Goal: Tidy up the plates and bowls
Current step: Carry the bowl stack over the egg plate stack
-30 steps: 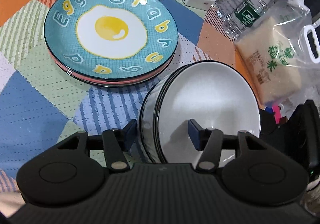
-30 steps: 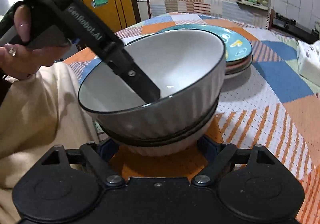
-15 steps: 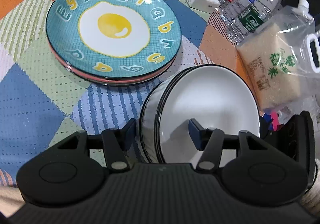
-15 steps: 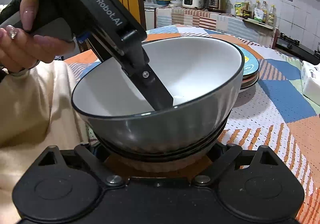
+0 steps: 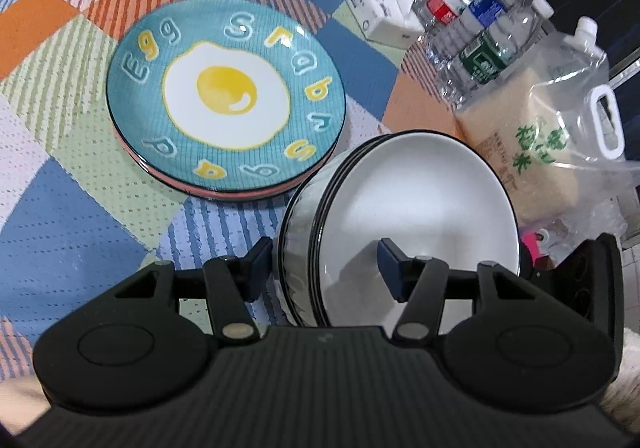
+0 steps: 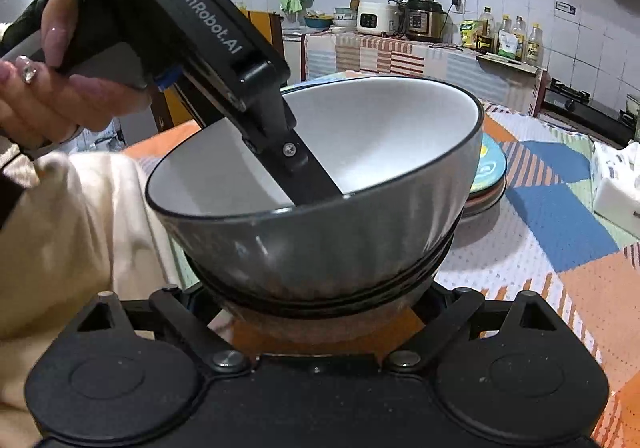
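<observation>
My stack of nested grey ribbed bowls with white insides and black rims (image 5: 412,208) is tilted up on the left tongs (image 5: 326,262), which pinch the near wall, one finger outside the ribs and one inside the white hollow; it sits in the lower centre of the left view, just beside the teal round plate painted with a fried egg (image 5: 226,94) that tops a low pile of plates in the centre left. Compared with a second ago the stack has come higher and closer: in the right view the top bowl (image 6: 320,184) now fills the middle and hides most of the plate pile behind it, where earlier more plate showed. The right tongs (image 6: 320,312) stand spread at the bottom of that view on either side of the lowest bowl's base, and I cannot tell whether they touch it. I judge the bowls are gathered and being carried off the patchwork-clothed desk (image 5: 72,184); the plates look already piled. In the upper right, the clear water bottles (image 5: 480,28) and rice bag (image 5: 532,152) have drifted slightly in frame.
</observation>
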Demonstrator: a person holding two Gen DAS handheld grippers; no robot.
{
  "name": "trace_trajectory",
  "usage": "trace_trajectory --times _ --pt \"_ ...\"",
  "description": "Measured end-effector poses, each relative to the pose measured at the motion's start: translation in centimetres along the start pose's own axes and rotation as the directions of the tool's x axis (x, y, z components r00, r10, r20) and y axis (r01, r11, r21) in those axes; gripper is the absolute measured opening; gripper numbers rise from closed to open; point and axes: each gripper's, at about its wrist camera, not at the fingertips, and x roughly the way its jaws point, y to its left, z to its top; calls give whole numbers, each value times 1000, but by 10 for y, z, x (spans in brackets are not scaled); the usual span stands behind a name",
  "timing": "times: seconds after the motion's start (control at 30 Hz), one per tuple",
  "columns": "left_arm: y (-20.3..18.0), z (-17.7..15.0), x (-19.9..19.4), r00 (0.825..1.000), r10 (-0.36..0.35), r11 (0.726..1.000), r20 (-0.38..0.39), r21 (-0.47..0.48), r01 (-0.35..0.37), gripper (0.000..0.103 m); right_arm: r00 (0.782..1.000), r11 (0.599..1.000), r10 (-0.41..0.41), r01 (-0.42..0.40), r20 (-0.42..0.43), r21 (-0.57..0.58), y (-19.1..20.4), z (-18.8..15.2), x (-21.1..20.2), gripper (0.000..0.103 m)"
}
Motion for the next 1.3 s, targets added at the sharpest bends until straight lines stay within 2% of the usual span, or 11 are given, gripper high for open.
trace_trajectory --times 0.27,0.63,0.97,1.1,1.3 --pt "-3 23 -31 1000 18 1000 22 3 -18 55 999 999 2 -3 40 40 1 29 -6 96" --pt "15 72 -50 998 43 999 56 -17 -42 56 996 999 -1 -4 84 50 -13 68 15 96" --pt "52 102 -35 996 30 997 89 -72 -24 56 996 998 -7 1 89 70 -27 82 46 96" --pt "59 107 -23 992 55 996 114 -74 -47 56 996 997 -16 9 93 74 -34 83 61 96" --pt "72 115 -6 993 62 994 102 -94 -52 56 996 996 -34 27 82 81 -41 78 77 96"
